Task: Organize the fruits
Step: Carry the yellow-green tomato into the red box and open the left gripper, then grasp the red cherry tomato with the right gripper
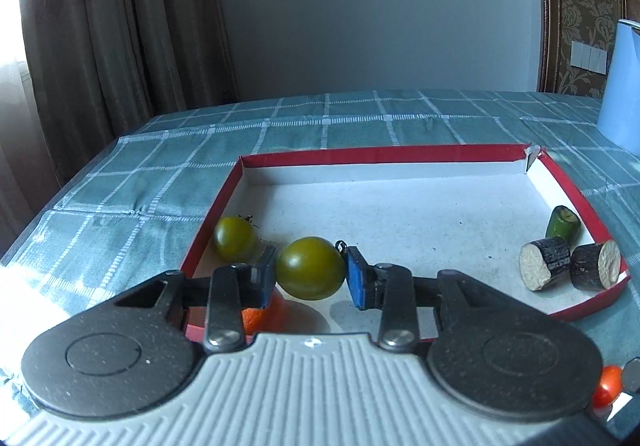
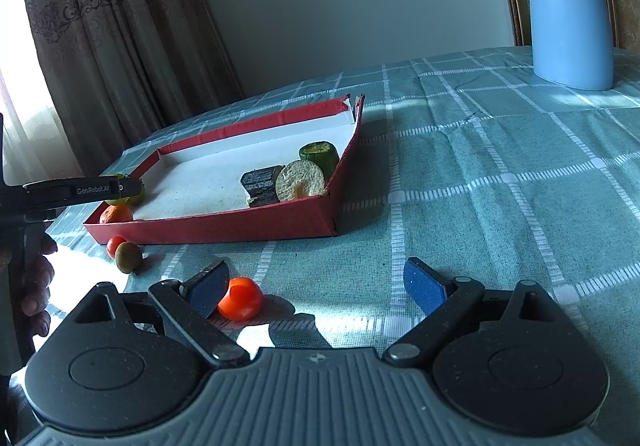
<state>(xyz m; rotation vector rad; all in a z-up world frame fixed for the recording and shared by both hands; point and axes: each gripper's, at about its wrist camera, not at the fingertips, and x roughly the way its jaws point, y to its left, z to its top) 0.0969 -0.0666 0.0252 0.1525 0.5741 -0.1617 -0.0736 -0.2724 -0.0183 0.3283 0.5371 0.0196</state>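
In the left wrist view my left gripper (image 1: pixel 310 274) is shut on a green tomato (image 1: pixel 311 268), held over the near left corner of the red-rimmed white tray (image 1: pixel 380 156). A second green tomato (image 1: pixel 235 244) and an orange fruit (image 1: pixel 258 316) lie in that corner. Two dark cut pieces (image 1: pixel 546 263) and a green cut piece (image 1: pixel 564 224) lie at the tray's right. In the right wrist view my right gripper (image 2: pixel 316 292) is open above the tablecloth, its left pad next to a red tomato (image 2: pixel 241 299). A small red tomato (image 2: pixel 115 245) and a brownish-green fruit (image 2: pixel 128 257) lie before the tray (image 2: pixel 224 224).
A tall light-blue jug (image 2: pixel 568 10) stands at the far right of the checked teal tablecloth (image 2: pixel 500 186). Curtains hang behind the table's left end. A hand holding the left gripper (image 2: pixel 84 190) shows at the left edge of the right wrist view.
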